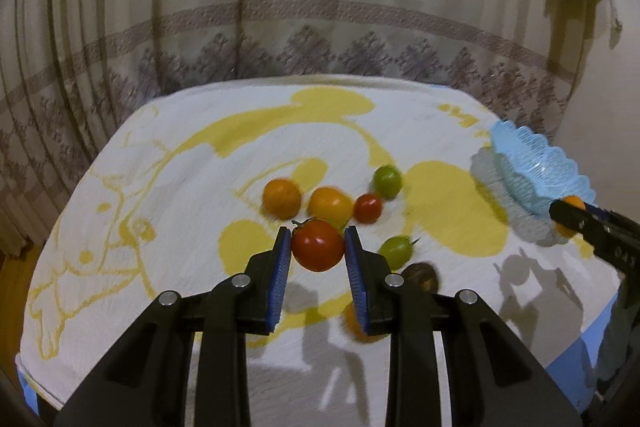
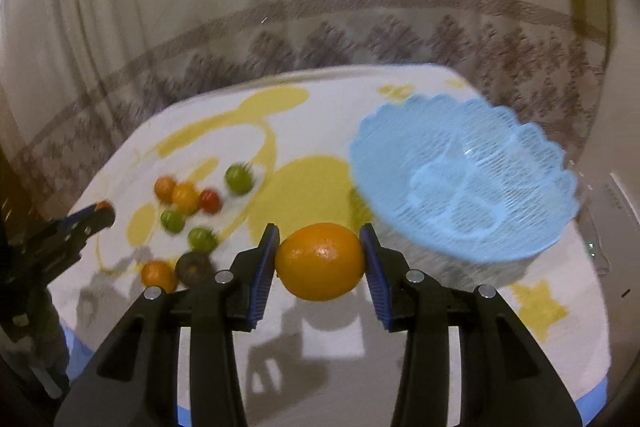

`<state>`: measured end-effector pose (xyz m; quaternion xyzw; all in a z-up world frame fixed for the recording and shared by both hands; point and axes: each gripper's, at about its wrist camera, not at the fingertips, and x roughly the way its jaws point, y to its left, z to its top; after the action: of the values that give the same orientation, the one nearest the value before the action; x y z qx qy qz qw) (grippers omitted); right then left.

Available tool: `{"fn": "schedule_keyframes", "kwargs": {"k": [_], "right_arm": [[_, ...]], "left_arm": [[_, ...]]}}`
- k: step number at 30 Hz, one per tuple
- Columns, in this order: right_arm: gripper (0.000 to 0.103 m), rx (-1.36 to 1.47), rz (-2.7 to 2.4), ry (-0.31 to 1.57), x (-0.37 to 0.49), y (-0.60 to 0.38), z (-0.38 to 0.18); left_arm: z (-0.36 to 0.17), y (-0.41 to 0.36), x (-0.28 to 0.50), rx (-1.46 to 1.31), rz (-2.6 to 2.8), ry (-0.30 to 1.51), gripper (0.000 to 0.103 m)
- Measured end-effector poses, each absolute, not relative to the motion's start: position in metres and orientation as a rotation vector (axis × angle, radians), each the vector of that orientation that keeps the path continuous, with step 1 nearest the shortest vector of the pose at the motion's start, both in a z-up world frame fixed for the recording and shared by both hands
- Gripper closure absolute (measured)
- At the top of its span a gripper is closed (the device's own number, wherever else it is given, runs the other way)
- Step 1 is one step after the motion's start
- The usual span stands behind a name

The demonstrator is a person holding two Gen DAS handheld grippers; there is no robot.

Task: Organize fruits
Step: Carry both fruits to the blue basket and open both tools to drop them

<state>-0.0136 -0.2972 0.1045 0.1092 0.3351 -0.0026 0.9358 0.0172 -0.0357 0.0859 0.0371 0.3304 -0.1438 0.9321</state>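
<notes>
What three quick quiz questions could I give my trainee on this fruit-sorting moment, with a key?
1. What does the left gripper hold?
2. True or false: the blue basket already has fruit in it.
3. Which is clamped in the right gripper: A) a green tomato, B) an orange, C) nothing?

Key:
1. A red tomato, clamped between the blue pads.
2. False; the basket shows no fruit inside.
3. B, the orange.
</notes>
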Motion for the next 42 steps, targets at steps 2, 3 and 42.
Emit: {"fn": "schedule_keyframes", "kwargs": {"k": [2,3,42], "right_arm": [[0.060,0.247,-0.031,0.675,-0.012,-0.311,0.108],[0.060,0.256,-0.039,0.672,-0.012,-0.316,0.109],[0.060,0.408,-0.247,0.721,0.013,-0.429,0.095]], "left_arm": [[0.092,-0.044,0.017,0.083,-0.310,0.665,0.075],[0.096,-0.051,0.018,0.087,-0.322,0.659,0.075],[0.087,-0.276,0.057,0.228,-0.652,0.669,0.075]]}}
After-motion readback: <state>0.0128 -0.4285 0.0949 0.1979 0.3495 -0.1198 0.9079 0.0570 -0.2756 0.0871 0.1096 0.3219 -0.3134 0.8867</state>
